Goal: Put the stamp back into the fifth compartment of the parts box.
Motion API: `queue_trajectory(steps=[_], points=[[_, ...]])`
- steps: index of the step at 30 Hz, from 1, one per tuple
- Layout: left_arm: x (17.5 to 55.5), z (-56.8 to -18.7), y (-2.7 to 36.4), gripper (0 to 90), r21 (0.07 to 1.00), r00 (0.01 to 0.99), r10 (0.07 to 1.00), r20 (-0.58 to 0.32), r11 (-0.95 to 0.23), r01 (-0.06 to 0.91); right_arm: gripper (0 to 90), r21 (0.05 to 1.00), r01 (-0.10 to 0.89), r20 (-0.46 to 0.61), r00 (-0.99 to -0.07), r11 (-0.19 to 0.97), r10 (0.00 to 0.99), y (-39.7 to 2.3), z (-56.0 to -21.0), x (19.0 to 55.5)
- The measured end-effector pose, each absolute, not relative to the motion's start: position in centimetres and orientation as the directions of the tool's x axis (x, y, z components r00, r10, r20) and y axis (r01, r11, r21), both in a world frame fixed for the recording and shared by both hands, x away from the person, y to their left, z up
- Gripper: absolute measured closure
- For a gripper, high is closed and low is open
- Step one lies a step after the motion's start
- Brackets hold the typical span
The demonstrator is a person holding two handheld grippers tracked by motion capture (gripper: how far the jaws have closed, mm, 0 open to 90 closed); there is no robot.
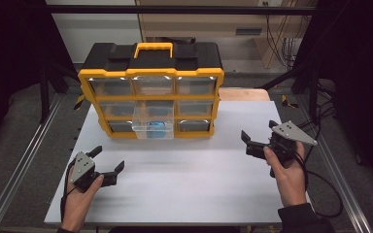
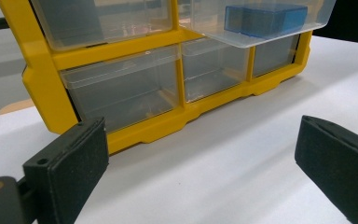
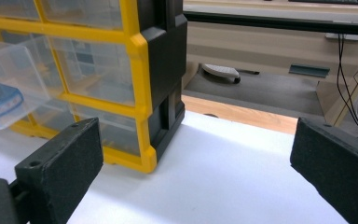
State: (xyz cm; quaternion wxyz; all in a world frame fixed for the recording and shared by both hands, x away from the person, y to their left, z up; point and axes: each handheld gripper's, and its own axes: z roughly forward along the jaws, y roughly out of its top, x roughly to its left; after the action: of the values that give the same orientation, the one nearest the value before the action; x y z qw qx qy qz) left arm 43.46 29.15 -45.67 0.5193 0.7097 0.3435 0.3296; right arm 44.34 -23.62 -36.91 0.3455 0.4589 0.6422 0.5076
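A yellow and black drawer organizer (image 1: 150, 77) stands at the back of the white table (image 1: 194, 179). Its middle clear drawer (image 1: 153, 124) is pulled out and holds a blue block (image 1: 156, 126). The same drawer (image 2: 261, 28) and blue block (image 2: 265, 18) appear at the top of the left gripper view, and the block (image 3: 0, 100) at the left of the right gripper view. My left gripper (image 1: 108, 159) sits open at the front left of the table, empty. My right gripper (image 1: 258, 130) is open at the right, empty, level with the organizer's corner (image 3: 163, 84).
Metal rails (image 1: 24, 155) run along both sides of the table. A wooden board (image 3: 242, 114) shows behind the table's far right edge. Cables (image 1: 330, 194) trail off the right side. Cabinets and wires stand in the background.
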Motion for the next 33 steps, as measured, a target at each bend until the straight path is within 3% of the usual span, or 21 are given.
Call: queue_trajectory(steps=[33], points=[[42.2,-45.3,29.1,2.3,0.968,0.566,0.819,0.092,-0.206,0.141,4.8,0.97,0.23,0.013,-0.363,0.076,0.932,-23.9,-44.9,42.7]])
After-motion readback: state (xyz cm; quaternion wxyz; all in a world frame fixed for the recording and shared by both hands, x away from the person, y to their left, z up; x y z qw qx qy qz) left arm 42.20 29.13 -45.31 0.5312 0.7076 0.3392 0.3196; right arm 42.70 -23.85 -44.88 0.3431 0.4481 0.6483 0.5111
